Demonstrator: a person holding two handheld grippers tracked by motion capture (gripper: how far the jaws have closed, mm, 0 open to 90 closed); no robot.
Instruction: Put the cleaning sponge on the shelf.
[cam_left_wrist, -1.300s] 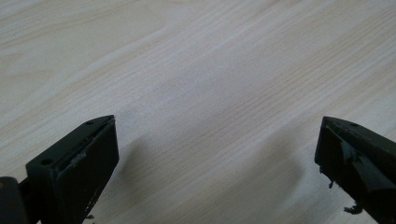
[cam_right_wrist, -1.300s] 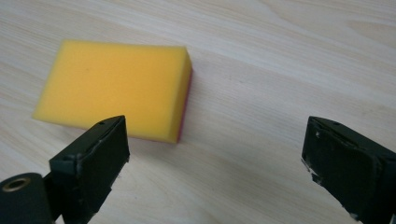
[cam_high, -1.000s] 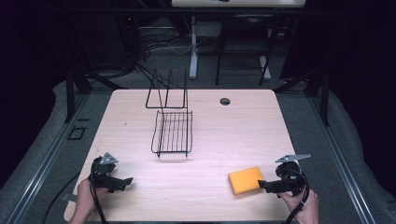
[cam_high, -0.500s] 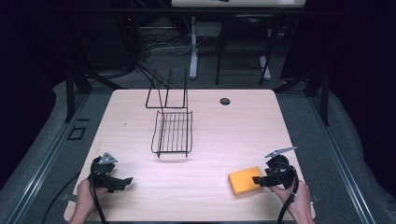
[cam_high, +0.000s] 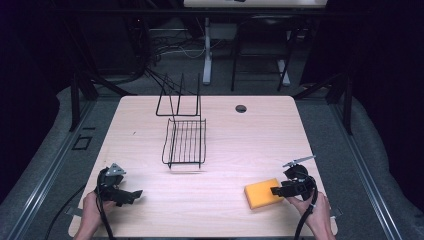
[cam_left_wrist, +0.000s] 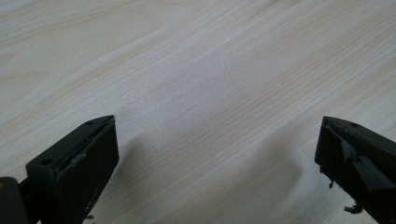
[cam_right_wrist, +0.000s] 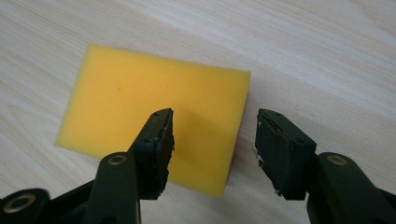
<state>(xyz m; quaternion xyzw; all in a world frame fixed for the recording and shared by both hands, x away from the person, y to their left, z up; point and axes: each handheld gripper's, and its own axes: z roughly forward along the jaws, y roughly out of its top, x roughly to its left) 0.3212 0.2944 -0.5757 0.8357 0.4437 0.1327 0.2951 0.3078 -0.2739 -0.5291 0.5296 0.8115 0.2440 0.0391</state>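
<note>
- Right gripper (cam_right_wrist: 212, 140) was partly open, jaws straddling the near edge of a yellow sponge (cam_right_wrist: 140, 107), holding nothing.
- Left gripper (cam_left_wrist: 217, 163) was wide open and empty above bare counter (cam_left_wrist: 196, 70).

Black tongs (cam_right_wrist: 212, 140) with screwed pads, grey triangular plates, trailing black cables.

The right gripper (cam_high: 276, 190) is on the move: from just off the sponge's (cam_high: 262, 193) right side near the table's (cam_high: 260, 135) front right corner, it slides left and now meets the sponge's right edge. The hand (cam_high: 312, 210) behind it shifts inward along the front edge too. The grey plate on top tips up at a steeper slant. From the right gripper view, its jaws stand apart over the sponge's corner.
</note>
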